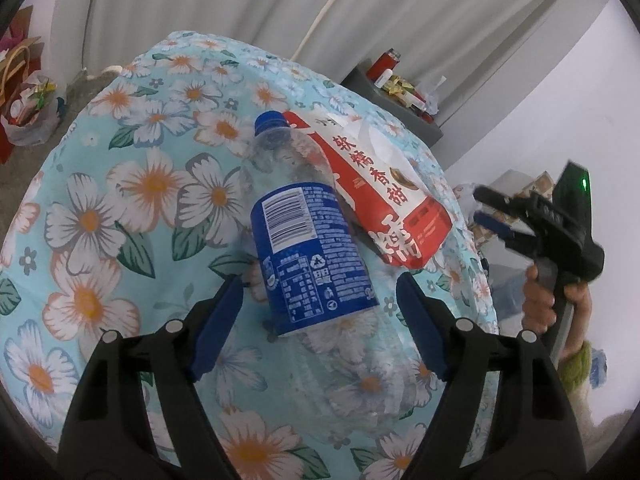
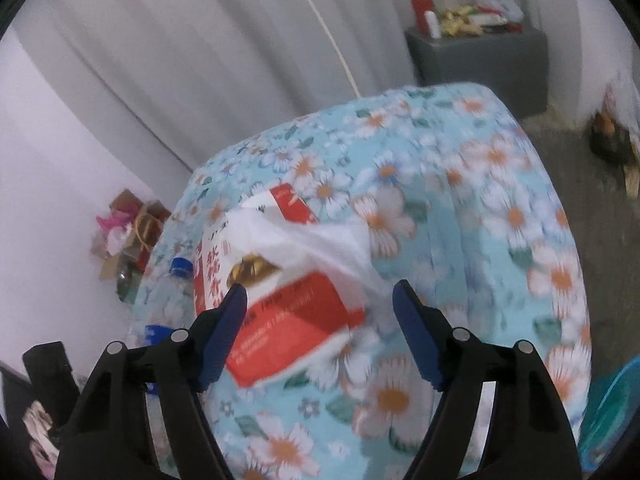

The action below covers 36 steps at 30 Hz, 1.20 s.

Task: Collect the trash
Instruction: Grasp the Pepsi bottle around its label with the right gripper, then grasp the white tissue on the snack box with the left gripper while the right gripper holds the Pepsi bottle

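A clear plastic bottle (image 1: 308,240) with a blue label and blue cap lies on the floral tablecloth (image 1: 120,200). My left gripper (image 1: 319,280) is open and straddles the bottle's lower half, with a small gap at each pad. A red and white snack bag (image 1: 384,200) leans against the bottle's right side. In the right wrist view the same bag (image 2: 296,316), with crumpled white wrapping on top, lies between and below the fingers of my open right gripper (image 2: 320,287). The bottle (image 2: 176,280) shows to its left. A hand holds the right gripper (image 1: 480,204) past the table's right edge.
A grey box (image 1: 400,120) (image 2: 476,56) beyond the table carries a red flask and wrappers. Bags and boxes of clutter (image 1: 24,92) (image 2: 128,232) sit on the floor by the white curtain. A teal object (image 2: 612,400) lies at the lower right.
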Tool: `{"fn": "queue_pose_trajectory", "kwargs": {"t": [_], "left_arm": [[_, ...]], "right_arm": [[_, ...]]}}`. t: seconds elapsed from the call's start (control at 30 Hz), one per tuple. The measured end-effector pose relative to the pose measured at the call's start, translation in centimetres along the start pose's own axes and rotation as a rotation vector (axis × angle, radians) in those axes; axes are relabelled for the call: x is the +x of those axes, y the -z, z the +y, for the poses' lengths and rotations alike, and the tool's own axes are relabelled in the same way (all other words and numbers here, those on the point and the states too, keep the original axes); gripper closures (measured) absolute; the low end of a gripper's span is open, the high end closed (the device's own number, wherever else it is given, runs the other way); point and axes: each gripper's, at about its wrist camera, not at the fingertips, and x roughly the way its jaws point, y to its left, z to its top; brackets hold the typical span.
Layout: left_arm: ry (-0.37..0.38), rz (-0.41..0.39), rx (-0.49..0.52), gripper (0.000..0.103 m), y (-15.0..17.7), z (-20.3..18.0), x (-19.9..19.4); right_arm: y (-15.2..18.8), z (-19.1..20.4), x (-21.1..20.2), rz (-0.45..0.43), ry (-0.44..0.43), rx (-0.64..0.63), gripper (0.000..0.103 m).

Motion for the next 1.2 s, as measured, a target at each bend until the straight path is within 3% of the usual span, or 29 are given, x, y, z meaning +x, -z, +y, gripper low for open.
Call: {"fn": "queue_pose_trajectory", "kwargs": {"t": [0.07,0.17,0.27,0.4,0.63,0.77,1.0,1.2], "left_arm": [[-0.002,-0.004,0.003,0.030,-0.1,0.1,-0.1],[-0.025,-0.031,0.009,0.030,-0.3,0.4,-0.6],[-0.075,-0.080,-0.009,0.032,-0.9,1.4,-1.7],[-0.127,-0.124,-0.051,0.037,-1.6,3.4,-3.1],[-0.169,-0.145,-0.085,0.039,-1.6,4.9,-4.7],[-0.175,-0.150,-0.086,0.039,-1.4,4.9,-5.3],[-0.156,-0.142,-0.060,0.039,-1.1,3.5,-5.4],[-0.119,-0.124,-0.012,0.039,-1.0,1.4,-4.4]], "right_arm": [[-0.8,1.0,0.3,0.006,0.001,-0.020,0.031],[-0.5,2.9,0.1,0.017,-0.089,-0.035,0.031],[1.2,6.3,1.1,0.098,-0.227,-0.066,0.031],[3.9,10.5,3.6,0.208,-0.306,-0.117,0.031],[6.7,13.9,9.9,0.358,-0.275,-0.110,0.031],[7.4,14.0,11.4,0.411,-0.308,-0.061,0.042],[8.4,12.6,7.3,0.382,-0.358,-0.091,0.045],[11.9,10.0,-0.1,0.297,-0.288,-0.168,0.045]]}}
